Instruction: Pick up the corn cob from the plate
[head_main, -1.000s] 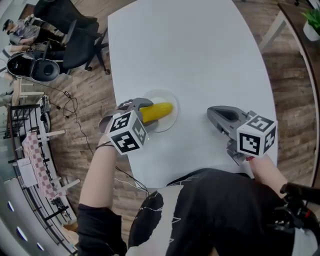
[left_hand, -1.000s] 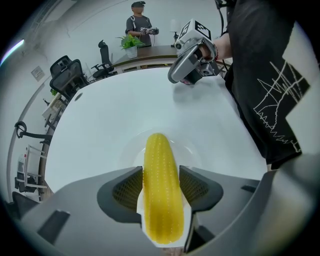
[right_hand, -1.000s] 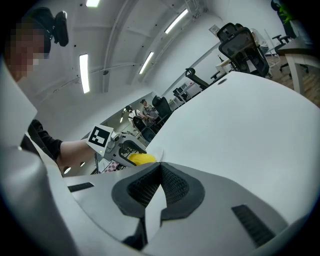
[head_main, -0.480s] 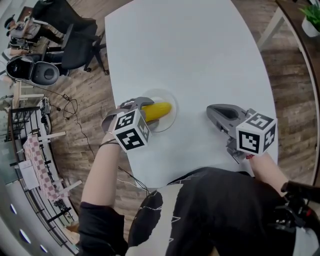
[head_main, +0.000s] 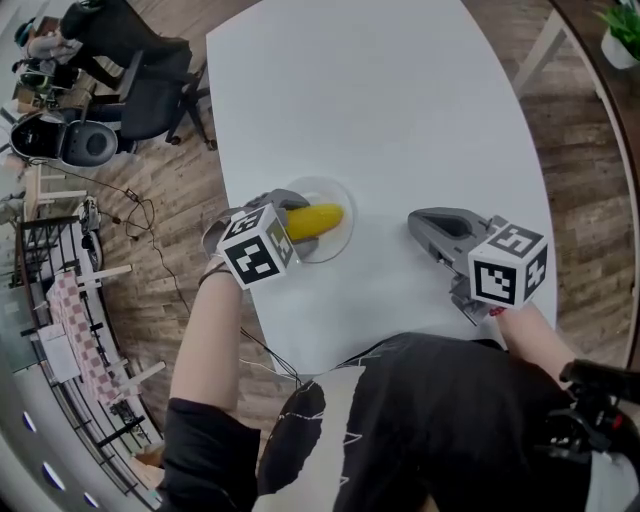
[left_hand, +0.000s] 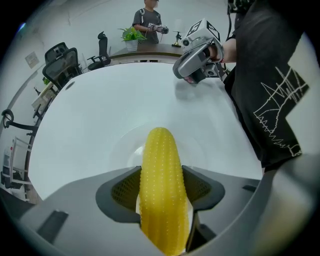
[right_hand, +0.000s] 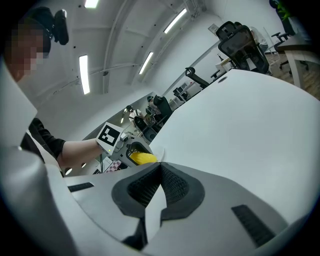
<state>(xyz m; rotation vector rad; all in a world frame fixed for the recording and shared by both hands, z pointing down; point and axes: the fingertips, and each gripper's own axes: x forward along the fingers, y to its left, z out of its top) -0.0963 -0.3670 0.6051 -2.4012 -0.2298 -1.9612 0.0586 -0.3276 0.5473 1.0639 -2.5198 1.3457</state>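
A yellow corn cob (head_main: 318, 219) lies on a clear glass plate (head_main: 338, 197) near the table's left edge. My left gripper (head_main: 286, 214) points steeply down over the cob's near end. In the left gripper view the cob (left_hand: 159, 150) runs lengthwise through the left gripper (left_hand: 161, 186), whose jaws stand wide on either side of it. The cob still rests on the plate (left_hand: 202, 144). My right gripper (head_main: 425, 228) rests low over the table to the right, well apart from the plate. In its own view the right gripper (right_hand: 160, 172) has its pads together with nothing between them.
The white table (head_main: 400, 100) ends just left of the plate and close in front of the person. Black office chairs (head_main: 130, 75) stand on the wood floor at the far left. A potted plant (left_hand: 131, 35) and a standing person (left_hand: 148, 20) are beyond the table's far end.
My left gripper has tipped a little further over the cob's near end. The cob, the plate and the right gripper have stayed where they were.
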